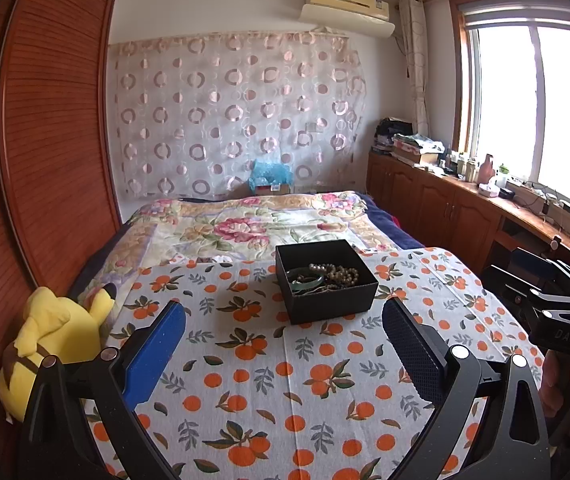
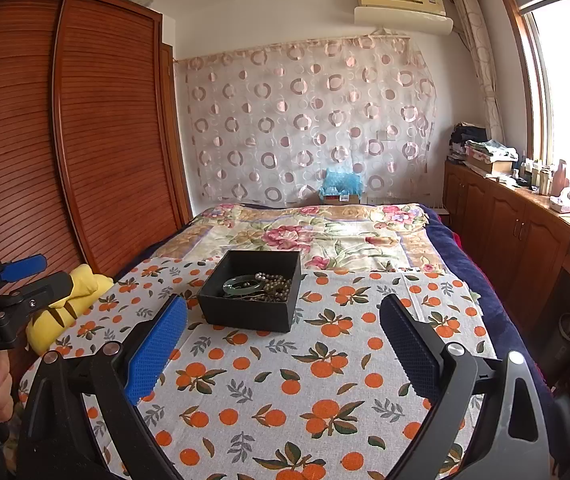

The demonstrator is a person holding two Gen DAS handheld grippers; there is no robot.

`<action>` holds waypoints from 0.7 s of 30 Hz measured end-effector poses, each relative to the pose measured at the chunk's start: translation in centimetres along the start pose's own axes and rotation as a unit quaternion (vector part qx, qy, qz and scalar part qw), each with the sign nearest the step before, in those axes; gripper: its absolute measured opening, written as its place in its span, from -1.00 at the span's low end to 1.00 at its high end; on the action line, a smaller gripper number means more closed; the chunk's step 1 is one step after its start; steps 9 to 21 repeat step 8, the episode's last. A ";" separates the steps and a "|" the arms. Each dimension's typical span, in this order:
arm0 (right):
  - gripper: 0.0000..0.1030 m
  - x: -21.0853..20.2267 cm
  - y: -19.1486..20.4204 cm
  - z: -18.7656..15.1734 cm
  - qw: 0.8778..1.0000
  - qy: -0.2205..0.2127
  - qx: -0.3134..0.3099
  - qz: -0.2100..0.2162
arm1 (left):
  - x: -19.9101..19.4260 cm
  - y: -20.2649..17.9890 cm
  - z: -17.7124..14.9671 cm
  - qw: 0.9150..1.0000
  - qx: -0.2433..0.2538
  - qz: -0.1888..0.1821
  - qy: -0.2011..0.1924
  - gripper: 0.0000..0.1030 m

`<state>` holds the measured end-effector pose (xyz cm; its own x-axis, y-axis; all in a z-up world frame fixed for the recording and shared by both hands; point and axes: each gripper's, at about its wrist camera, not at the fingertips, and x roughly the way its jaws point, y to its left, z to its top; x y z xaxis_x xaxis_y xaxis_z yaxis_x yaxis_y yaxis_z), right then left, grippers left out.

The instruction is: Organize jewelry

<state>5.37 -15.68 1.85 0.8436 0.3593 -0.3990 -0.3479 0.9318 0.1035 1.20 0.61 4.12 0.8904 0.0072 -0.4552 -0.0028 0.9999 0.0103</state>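
Note:
A black open box (image 1: 331, 308) (image 2: 245, 312) stands on an orange-print cloth (image 1: 253, 380) (image 2: 305, 380) on the bed. Inside lie a pearl-like bead necklace (image 1: 339, 272) (image 2: 275, 280) and a green bangle (image 1: 305, 282) (image 2: 241, 285), tangled with other pieces. My left gripper (image 1: 285, 320) is open and empty, held above the cloth just short of the box. My right gripper (image 2: 283, 316) is open and empty, also short of the box. Each gripper shows at the edge of the other's view.
A yellow plush toy (image 1: 57, 336) (image 2: 65, 304) lies at the cloth's left edge by the wooden wardrobe (image 1: 45, 140). A floral quilt (image 1: 245, 224) covers the bed beyond the box. Wooden cabinets (image 1: 445, 204) with clutter run along the right under the window.

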 end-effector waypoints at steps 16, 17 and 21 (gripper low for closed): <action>0.90 0.0 0.0 0.0 1.000 0.000 0.000 0.000 | -0.1 0.0 -0.1 1.000 -0.001 0.000 0.000 0.85; 0.90 0.0 0.0 0.0 1.000 0.000 0.000 0.000 | -0.1 0.0 -0.1 1.000 -0.001 0.000 0.000 0.85; 0.90 0.0 0.0 0.0 1.000 0.000 0.000 0.000 | -0.1 0.0 -0.1 1.000 -0.001 0.000 0.000 0.85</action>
